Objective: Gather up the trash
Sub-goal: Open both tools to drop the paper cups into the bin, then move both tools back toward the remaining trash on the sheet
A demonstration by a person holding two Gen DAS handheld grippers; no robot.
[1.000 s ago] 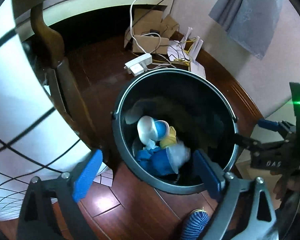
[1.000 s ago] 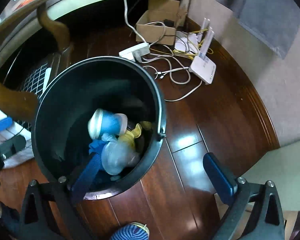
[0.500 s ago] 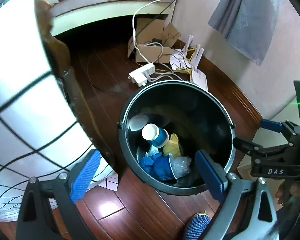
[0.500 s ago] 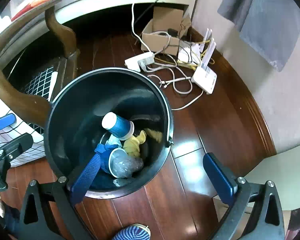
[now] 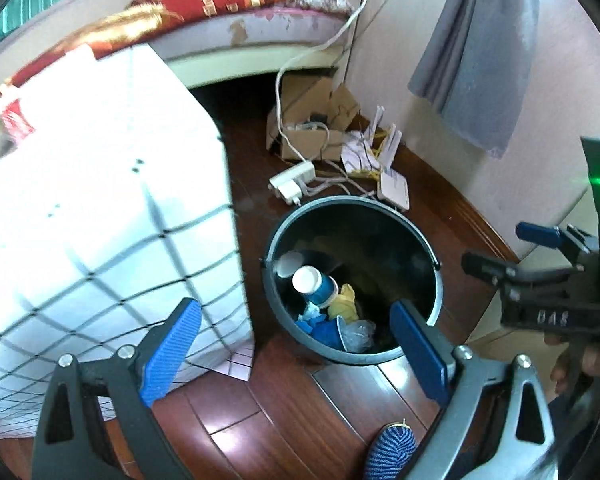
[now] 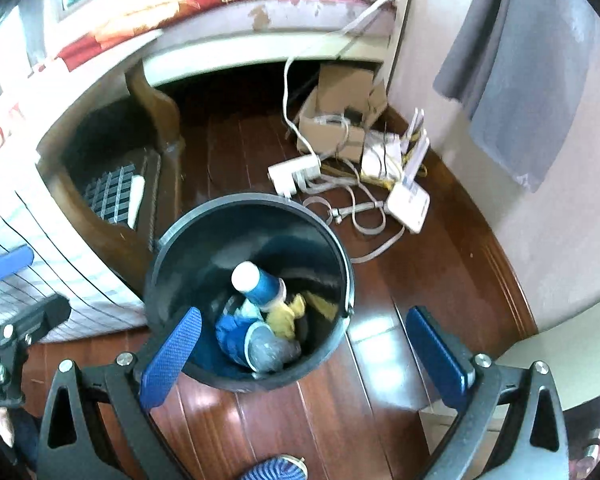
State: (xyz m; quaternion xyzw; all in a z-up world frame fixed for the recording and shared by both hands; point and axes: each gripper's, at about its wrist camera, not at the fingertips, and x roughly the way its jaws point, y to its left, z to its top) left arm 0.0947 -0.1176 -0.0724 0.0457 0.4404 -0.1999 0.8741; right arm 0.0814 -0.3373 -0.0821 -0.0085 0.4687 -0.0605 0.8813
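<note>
Above the black bin point(image 5: 352, 280), both tools are held wide apart and empty.

Trash is seen at the bottom of the bin: a blue paper cup point(image 5: 314, 282) lying on its side, a yellow crumpled piece point(image 5: 344, 300), blue scraps and a clear plastic wad point(image 5: 358, 330). Nothing is gripped by the left tool point(image 5: 296, 356) or the right tool point(image 6: 302, 354); the jaws of each are spread, and no contact with the bin is made. The drop-off is judged complete, so the tools are best lifted straight up, well off the rim, to avoid tipping the bin. For the next piece, the jaws should be kept spread until the item is squarely between the pads. Cables, a power strip point(image 6: 296, 172) and a cardboard box point(image 6: 340, 120) on the floor behind are probably not trash and are best left alone.
</note>
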